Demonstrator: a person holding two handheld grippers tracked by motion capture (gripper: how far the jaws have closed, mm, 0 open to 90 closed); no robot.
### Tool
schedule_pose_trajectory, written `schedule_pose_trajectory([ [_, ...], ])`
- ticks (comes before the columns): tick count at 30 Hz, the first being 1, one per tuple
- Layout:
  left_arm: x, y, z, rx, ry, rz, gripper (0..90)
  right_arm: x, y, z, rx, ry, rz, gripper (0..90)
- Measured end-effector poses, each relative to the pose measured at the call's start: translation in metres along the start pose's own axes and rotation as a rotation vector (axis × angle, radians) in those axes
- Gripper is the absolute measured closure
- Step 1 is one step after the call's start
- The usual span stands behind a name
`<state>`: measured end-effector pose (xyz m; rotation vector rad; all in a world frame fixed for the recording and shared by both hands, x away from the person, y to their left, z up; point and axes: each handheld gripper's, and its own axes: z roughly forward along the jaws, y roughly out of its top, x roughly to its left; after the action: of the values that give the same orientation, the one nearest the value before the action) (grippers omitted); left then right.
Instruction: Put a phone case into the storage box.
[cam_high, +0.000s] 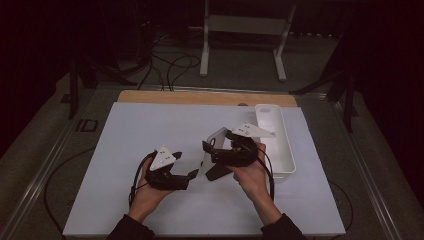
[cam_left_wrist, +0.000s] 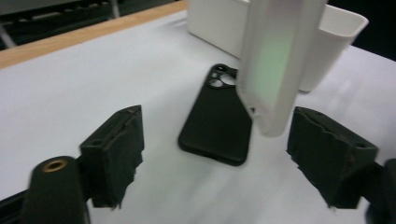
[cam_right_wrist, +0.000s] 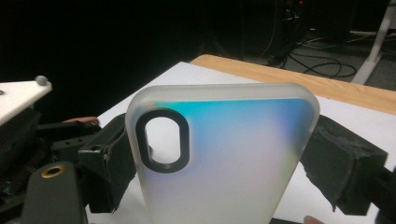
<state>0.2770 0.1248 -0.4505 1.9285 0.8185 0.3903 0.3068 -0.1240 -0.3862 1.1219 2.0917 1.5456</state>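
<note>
Frosted phone case (cam_right_wrist: 224, 158) upright, clamped in right tongs (cam_high: 212, 160) above bench (cam_high: 150, 130). Left tongs (cam_high: 186, 166) wide, nothing held. Black phone case (cam_left_wrist: 217, 119) flat on bench nr white bin (cam_high: 280, 145). Binning prob. left.

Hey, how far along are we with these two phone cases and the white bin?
Nothing looks finished yet: no case can be seen in the white bin. In hand: the right tongs grip the frosted white case by its edges, upright above the table. The left tongs stand open with nothing between their pads. Left: the black case lies flat on the white table, and presumably both cases go into the bin.
</note>
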Motion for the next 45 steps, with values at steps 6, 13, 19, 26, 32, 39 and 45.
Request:
schedule_pose_trajectory([
  [6,0.009,-0.002,-0.009,-0.016,0.035,-0.022,6.1,-0.005,0.003,0.0,-0.004,-0.009,0.003,17.0],
  [13,0.021,-0.01,-0.022,-0.048,0.072,-0.037,0.4,-0.009,0.006,-0.001,-0.007,-0.022,-0.001,16.9],
  [19,0.029,-0.018,-0.031,-0.065,0.111,-0.044,0.2,-0.012,0.008,-0.002,-0.009,-0.028,-0.005,17.0],
  [26,0.041,-0.036,-0.047,-0.087,0.177,-0.052,0.2,-0.014,0.01,-0.002,-0.012,-0.039,-0.016,16.9],
  [32,0.048,-0.055,-0.059,-0.076,0.205,-0.058,0.2,-0.016,0.011,-0.002,-0.015,-0.05,-0.022,16.9],
  [39,0.051,-0.065,-0.065,-0.082,0.226,-0.053,0.2,-0.022,0.014,-0.003,-0.026,-0.065,-0.023,16.9],
  [45,0.053,-0.067,-0.066,-0.089,0.249,-0.06,0.2,-0.03,0.023,-0.005,-0.036,-0.097,-0.025,16.9],
])
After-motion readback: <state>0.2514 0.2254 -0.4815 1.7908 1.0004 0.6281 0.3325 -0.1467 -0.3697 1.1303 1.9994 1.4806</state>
